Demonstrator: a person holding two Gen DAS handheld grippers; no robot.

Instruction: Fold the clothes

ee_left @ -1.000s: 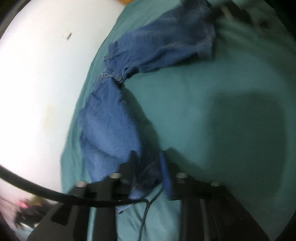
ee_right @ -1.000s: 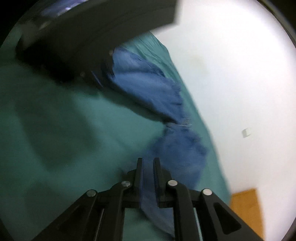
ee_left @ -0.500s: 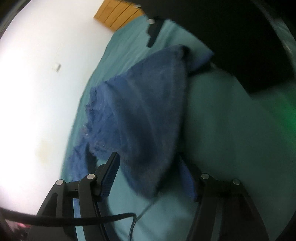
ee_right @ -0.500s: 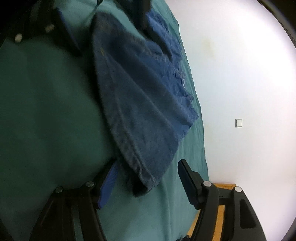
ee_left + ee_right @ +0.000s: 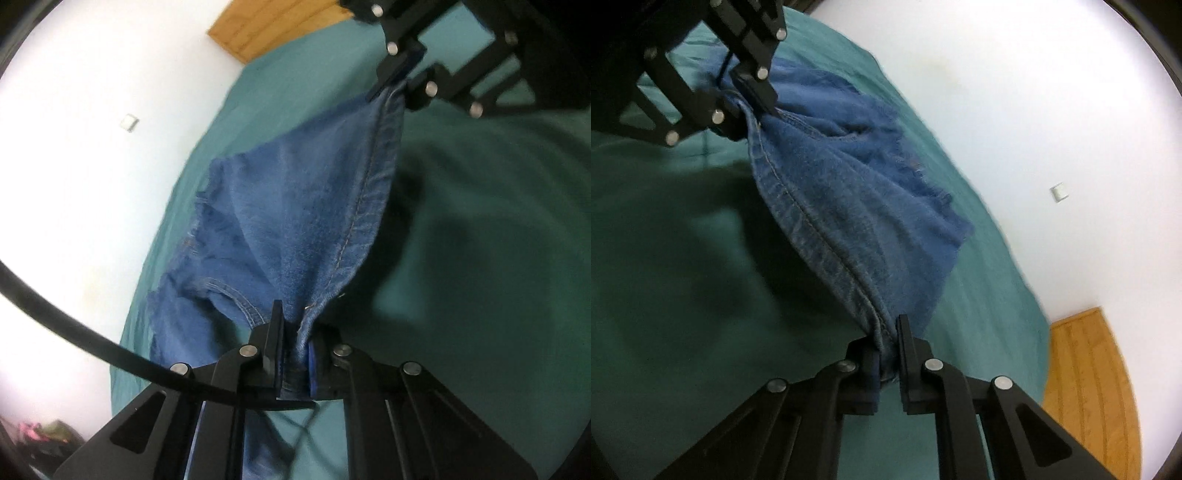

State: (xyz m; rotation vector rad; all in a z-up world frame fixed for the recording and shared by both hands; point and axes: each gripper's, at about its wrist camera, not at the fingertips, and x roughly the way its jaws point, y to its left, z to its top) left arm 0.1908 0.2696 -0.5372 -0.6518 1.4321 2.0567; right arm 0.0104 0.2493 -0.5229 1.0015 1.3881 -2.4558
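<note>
A pair of blue denim shorts (image 5: 295, 221) hangs stretched between my two grippers above the green bed sheet (image 5: 480, 240). My left gripper (image 5: 295, 332) is shut on one end of the waistband seam. My right gripper (image 5: 888, 339) is shut on the other end; it also shows in the left wrist view (image 5: 402, 81) at the top right. The left gripper shows in the right wrist view (image 5: 746, 99) at the top left. The denim shorts (image 5: 857, 206) sag between them with the frayed leg hems toward the wall.
The green sheet (image 5: 665, 258) covers the bed below. A white wall (image 5: 1034, 110) with a small switch plate (image 5: 1058, 192) runs along the bed's far side. A wooden headboard (image 5: 273, 26) stands at one end. A black cable (image 5: 74, 328) crosses the left view.
Both grippers were open around the shorts half a second ago. Now both have shut on the waistband ends and lifted it taut between them.
</note>
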